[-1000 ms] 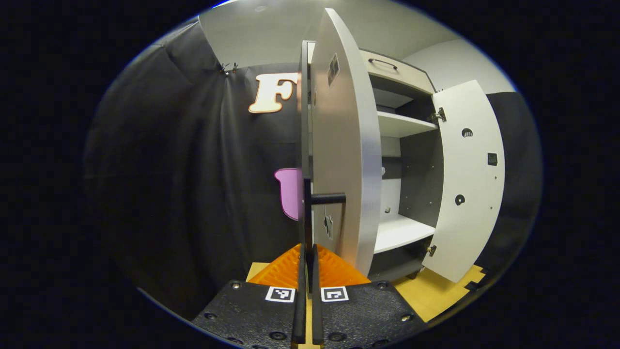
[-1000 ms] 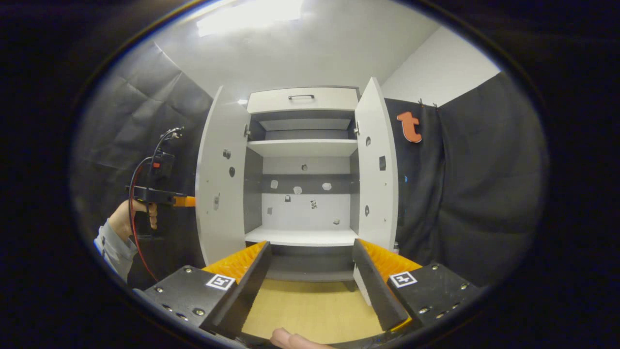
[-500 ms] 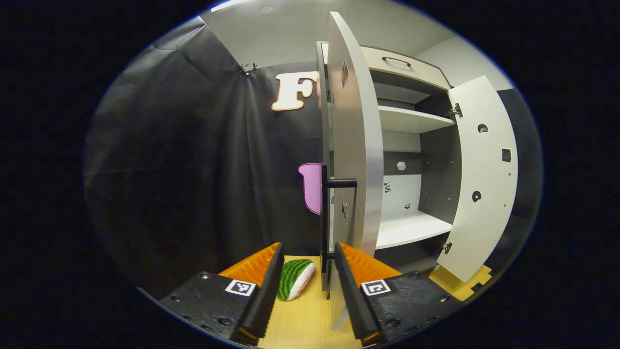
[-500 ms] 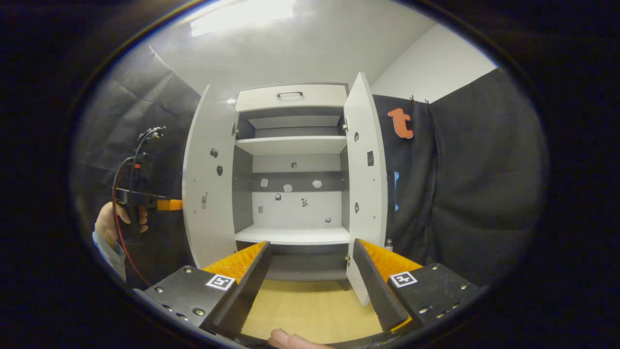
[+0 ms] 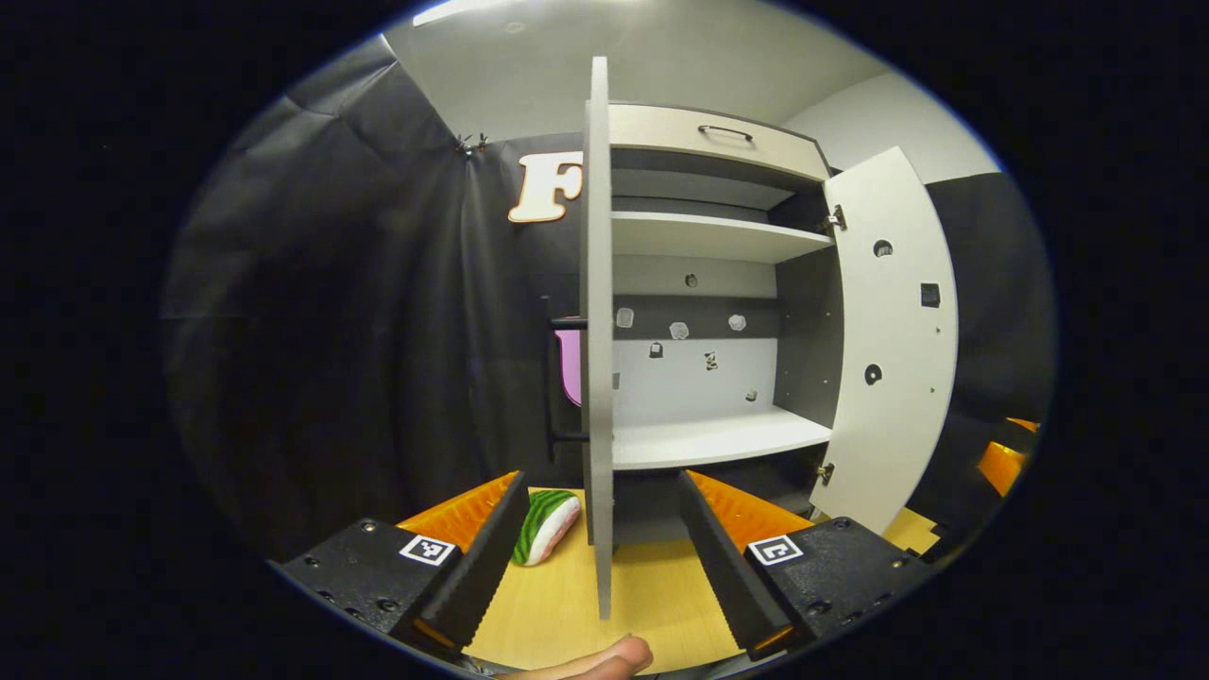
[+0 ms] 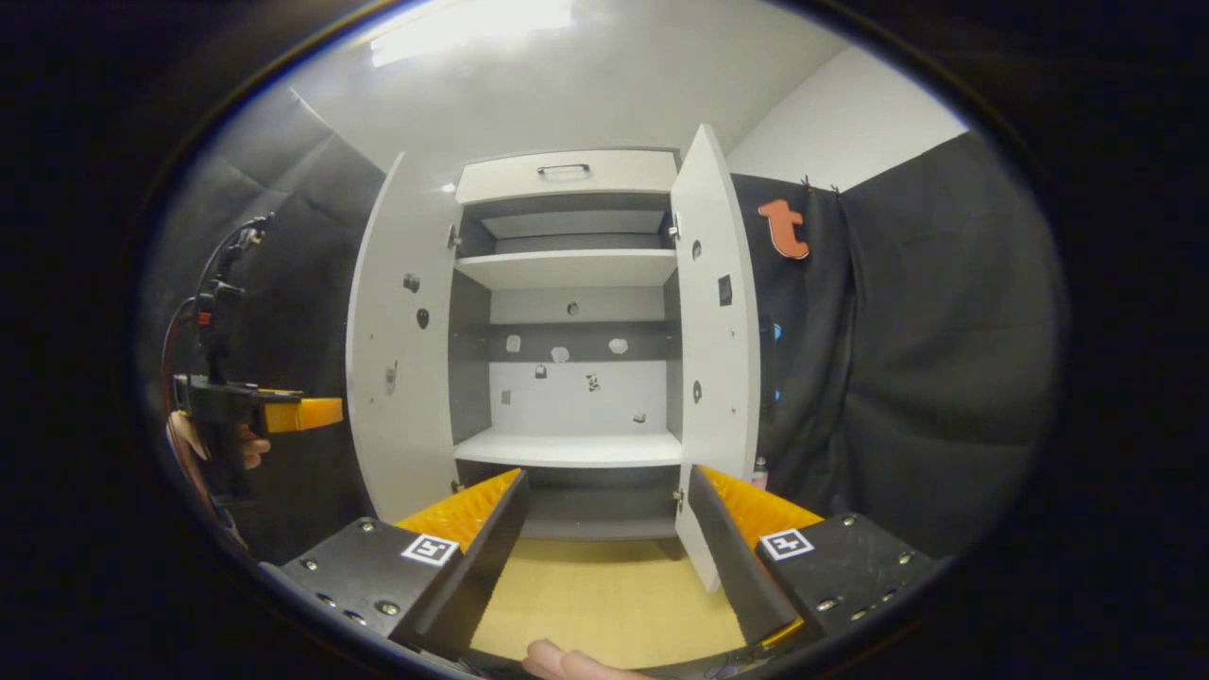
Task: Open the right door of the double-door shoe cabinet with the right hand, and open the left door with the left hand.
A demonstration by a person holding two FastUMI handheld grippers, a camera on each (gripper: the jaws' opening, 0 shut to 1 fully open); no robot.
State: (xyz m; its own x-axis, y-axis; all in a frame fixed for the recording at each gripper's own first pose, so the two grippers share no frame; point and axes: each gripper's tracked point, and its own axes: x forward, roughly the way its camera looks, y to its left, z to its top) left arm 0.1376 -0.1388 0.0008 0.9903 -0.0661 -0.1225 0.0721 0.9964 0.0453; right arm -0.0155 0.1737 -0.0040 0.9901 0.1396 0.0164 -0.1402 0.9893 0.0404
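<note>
White shoe cabinet [image 6: 567, 189] doors swung wide, both grippers' jaws parted, level.

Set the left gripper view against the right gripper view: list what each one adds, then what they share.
Left gripper view adds: the left door edge-on, its handle on the outer side, a watermelon toy on the floor, and the open left claw up close.
Right gripper view adds: the left door's inner face, a hand holding the left claw beside that door, and the open right claw up close.
Shared: the cabinet with both doors open, the right door swung wide, the shelves and the top drawer.
</note>
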